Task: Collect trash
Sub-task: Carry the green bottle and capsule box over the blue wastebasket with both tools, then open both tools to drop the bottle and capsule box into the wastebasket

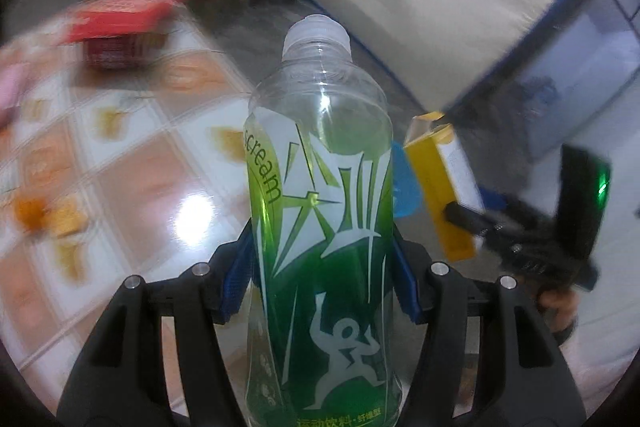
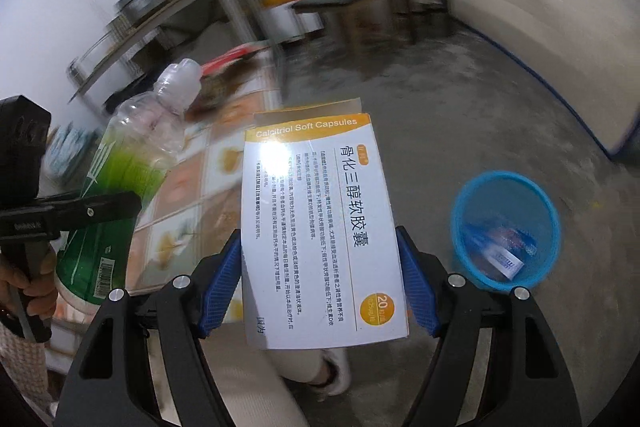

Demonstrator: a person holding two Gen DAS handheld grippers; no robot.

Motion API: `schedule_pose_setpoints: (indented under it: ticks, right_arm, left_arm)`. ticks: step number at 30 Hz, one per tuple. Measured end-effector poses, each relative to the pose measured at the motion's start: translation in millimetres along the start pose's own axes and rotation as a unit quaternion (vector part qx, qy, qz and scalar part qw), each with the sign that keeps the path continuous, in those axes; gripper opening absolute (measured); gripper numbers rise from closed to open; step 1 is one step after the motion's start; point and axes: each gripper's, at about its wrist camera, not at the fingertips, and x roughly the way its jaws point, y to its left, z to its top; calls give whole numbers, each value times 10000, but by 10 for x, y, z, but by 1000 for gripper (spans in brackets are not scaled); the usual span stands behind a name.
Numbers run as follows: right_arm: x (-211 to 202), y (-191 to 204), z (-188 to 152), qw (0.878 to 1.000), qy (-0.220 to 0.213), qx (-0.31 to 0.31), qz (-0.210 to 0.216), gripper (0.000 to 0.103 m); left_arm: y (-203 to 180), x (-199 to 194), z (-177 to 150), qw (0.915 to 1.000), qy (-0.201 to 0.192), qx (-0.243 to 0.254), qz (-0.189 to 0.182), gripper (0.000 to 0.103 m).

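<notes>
The bottle point(image 1: 320, 211) and box point(image 2: 320, 235) are being clamped by the left tongs point(image 1: 320, 287) and right tongs point(image 2: 320, 287); the bin point(image 2: 505, 227), lower right, risks being missed if either is released early.

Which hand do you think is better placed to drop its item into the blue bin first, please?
Probably the right gripper: its medicine box hangs beside the blue bin, just right of it. The left gripper's bottle sits further over the table.

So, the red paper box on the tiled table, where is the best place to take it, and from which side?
Judging from the blurred left wrist view, the red paper box stands near the far corner of the tiled table with its lid flap raised. Probably best to come from above and put the fingers across the lower body's two side walls, below the flap; the loose flap would likely bend.
</notes>
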Motion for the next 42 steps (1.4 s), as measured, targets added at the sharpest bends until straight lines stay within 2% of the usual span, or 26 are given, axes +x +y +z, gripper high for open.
schedule_pose_setpoints:
  ticks: [4, 6, 8, 13, 17, 23, 25, 28, 29, 31, 37, 42]
  right_arm:
    - [-158, -668, -23, 9970, -162, 611, -441, 71]
    - [-162, -945, -44, 9943, -171, 865, -603, 71]
    - [-133, -1273, -70, 9904, -154, 1234, -600, 71]
    - [103, -1863, -115, 9806, 10, 1824, -715, 71]
    - [445, -2262, -106, 9703, 187, 2305, -703, 71]
    - [870, -2640, -20, 9637, 405, 2491, -877, 71]
    - [968, -2740, 13, 9624, 430, 2511, -940, 71]
    - [1184, -2919, 65, 9611, 504, 2511, -1036, 73]
    - [1250, -2973, 76, 9602, 532, 2525, -1070, 77]
    - [1302, -3039, 83, 9584, 528, 2555, -1156, 80]
    - [1353, -3159, -26, 9533, 507, 2693, -1273, 81]
    - [1183, -3065, -93, 9555, 356, 2630, -1284, 81]
  left_arm:
    - [-532, 592, 323, 9979, 387, 410, -329, 57]
    - [-718, 936, 459, 9952, 727, 346, -552, 57]
    - [-904, 1320, 578, 9923, 1018, 366, -608, 57]
    - [-1204, 2102, 780, 9864, 1497, 396, -556, 57]
    - [-1283, 2621, 881, 9810, 1846, 172, -577, 57]
    - [-1304, 3289, 1089, 9775, 2085, -19, -330, 57]
    - [-1257, 3375, 1127, 9782, 2039, -155, -358, 59]
    - [-1228, 3477, 1233, 9829, 1746, -385, -450, 82]
    - [-1212, 3477, 1270, 9848, 1624, -430, -448, 83]
    - [-1237, 3489, 1283, 9850, 1598, -451, -463, 83]
    - [-1159, 3429, 1337, 9864, 1539, -394, -422, 83]
    - [-1155, 3112, 1332, 9900, 1306, -310, -428, 83]
